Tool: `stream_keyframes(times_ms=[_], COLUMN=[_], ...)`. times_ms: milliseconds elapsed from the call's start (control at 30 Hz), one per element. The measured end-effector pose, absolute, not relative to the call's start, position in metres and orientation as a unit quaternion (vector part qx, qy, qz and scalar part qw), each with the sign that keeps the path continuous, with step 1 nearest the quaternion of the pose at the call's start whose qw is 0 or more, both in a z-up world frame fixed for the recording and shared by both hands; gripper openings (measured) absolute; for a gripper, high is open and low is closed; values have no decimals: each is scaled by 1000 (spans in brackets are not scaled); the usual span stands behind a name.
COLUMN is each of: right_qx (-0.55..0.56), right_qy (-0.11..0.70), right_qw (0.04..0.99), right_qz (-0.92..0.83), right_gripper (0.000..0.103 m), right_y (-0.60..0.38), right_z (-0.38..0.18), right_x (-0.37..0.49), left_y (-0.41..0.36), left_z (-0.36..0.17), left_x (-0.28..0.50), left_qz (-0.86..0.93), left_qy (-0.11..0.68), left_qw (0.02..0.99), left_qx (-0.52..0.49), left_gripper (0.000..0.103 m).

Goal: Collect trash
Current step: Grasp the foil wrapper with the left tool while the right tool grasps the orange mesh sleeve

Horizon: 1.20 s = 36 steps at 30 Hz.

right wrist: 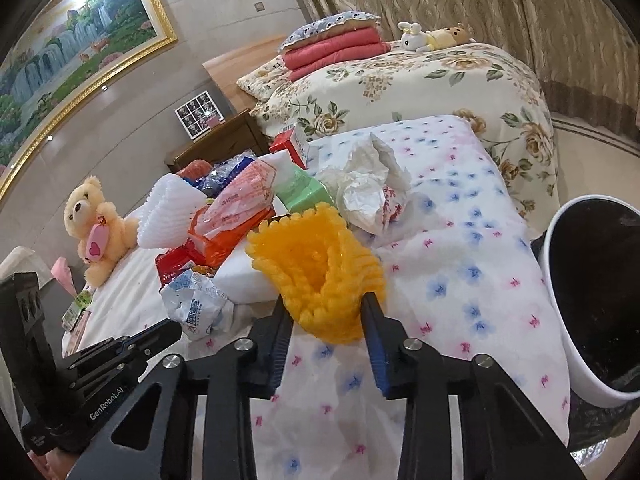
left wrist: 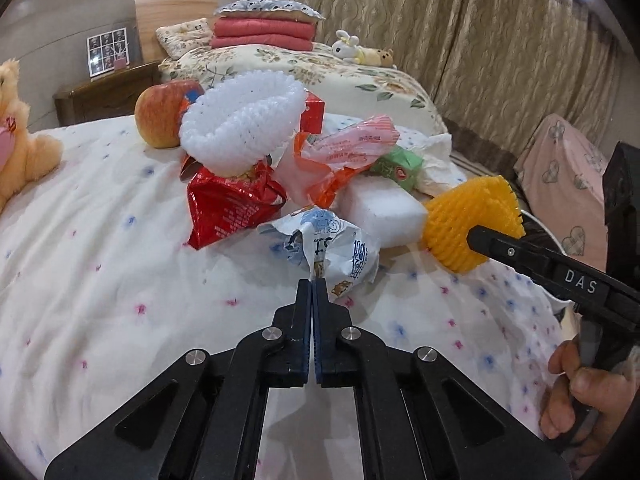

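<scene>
The right gripper [right wrist: 327, 320] squeezes the yellow foam net [right wrist: 316, 264]; the bin [right wrist: 560, 296] sits to its right. The left gripper [left wrist: 312, 284] pinches the white wrapper [left wrist: 328, 248].

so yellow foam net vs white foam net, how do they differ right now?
Colour: the yellow foam net is orange-yellow, the white foam net plain white. Handling: the yellow one sits between the fingers of the right claw at the near edge of the pile; the white one is untouched. Position: the white one rests high on the pile, atop a red wrapper; the yellow one lies low beside a white block. Both are open mesh fruit sleeves.
</scene>
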State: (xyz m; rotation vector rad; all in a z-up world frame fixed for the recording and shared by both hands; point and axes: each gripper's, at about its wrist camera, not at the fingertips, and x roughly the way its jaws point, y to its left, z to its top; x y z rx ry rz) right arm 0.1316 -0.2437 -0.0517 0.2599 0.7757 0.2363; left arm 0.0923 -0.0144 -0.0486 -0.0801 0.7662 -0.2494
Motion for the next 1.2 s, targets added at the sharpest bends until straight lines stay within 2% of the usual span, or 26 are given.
stream_keyframes(times_ms=[500, 667, 733, 767, 800, 833, 900, 1033, 1067, 1100, 1167, 1200], right_qx=[159, 174, 176, 178, 180, 181, 183, 191, 192, 192, 195, 196], right_qy=[351, 345, 344, 344, 344, 345, 346, 348, 349, 350, 350, 350], right_qw=[917, 917, 917, 916, 916, 915, 914, 912, 911, 911, 910, 910], right_qz=[102, 101, 103, 104, 105, 105, 106, 105, 105, 104, 103, 102], right_gripper=[29, 29, 29, 29, 29, 29, 29, 29, 29, 29, 29, 29], right_y=[-277, -288, -289, -290, -291, -291, -291, -294, -294, -295, -298, -299], right_z=[-39, -36, -36, -36, -36, -37, -40, -42, -43, -44, -44, -44], right_x=[94, 84, 83, 83, 83, 83, 83, 84, 85, 85, 85, 85], left_y=[-44, -44, -37, -35, -32, -30, -29, -35, -37, -38, -43, -44], left_z=[-18, -21, -27, -30, -34, -36, -39, -47, -48, -51, -60, -62], left_x=[53, 54, 59, 62, 67, 69, 76, 89, 91, 93, 98, 98], left_qz=[-173, -147, -122, -111, -90, -81, -72, -74, -78, -85, -110, -116], left_qy=[327, 334, 346, 351, 358, 357, 360, 373, 376, 382, 404, 408], left_qw=[929, 931, 930, 929, 929, 930, 930, 925, 923, 920, 908, 906], left_qx=[-29, -21, -26, -26, -23, -23, -17, 0, 0, 1, 1, -2], left_gripper=[0, 2, 12, 30, 57, 62, 63, 63, 52, 29, 4, 4])
